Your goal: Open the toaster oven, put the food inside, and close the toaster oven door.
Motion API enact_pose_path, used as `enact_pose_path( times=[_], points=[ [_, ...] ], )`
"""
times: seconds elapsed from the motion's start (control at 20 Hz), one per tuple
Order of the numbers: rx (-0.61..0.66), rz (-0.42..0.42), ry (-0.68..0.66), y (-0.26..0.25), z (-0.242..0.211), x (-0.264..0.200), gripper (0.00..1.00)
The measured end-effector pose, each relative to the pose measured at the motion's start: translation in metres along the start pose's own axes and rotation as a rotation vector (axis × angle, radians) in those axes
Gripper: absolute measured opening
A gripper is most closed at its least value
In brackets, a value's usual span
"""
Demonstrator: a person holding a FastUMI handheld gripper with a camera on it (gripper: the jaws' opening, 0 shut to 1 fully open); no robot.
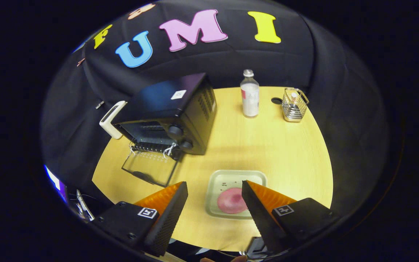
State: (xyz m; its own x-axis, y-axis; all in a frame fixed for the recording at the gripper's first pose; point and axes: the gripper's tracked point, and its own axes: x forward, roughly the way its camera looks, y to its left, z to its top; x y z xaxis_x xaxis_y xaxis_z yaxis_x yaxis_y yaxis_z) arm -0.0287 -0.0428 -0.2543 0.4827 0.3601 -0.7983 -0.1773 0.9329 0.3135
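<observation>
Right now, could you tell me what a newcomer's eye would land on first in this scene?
Probably the black toaster oven beyond the left finger, its glass door folded down open onto the yellow table. Next, the pink food on a pale square tray, lying between the tips of the open gripper, nearer the right finger, untouched. Farther back stand a small bottle and a wire basket.

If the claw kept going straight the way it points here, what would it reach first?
Most likely the pink food on the pale square tray, which lies between and just ahead of the open claw's fingertips. The toaster oven, door already down, stands off to the side. Depth is hard to judge.
</observation>
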Motion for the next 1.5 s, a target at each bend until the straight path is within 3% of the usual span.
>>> enact_pose_path(
  times=[0.65, 0.95, 1.15, 1.25, 1.4, 1.5],
  points=[
    [0.106, -0.003, 0.283, -0.099, -0.045, 0.048, 0.95],
    [0.112, 0.006, 0.358, -0.110, -0.062, 0.060, 0.86],
    [0.113, 0.001, 0.389, -0.113, -0.069, 0.069, 0.87],
    [0.127, -0.003, 0.414, -0.112, -0.075, 0.073, 0.75],
    [0.105, 0.007, 0.440, -0.106, -0.083, 0.079, 0.75],
    [0.071, -0.043, 0.471, -0.112, -0.090, 0.085, 0.75]
  ],
)
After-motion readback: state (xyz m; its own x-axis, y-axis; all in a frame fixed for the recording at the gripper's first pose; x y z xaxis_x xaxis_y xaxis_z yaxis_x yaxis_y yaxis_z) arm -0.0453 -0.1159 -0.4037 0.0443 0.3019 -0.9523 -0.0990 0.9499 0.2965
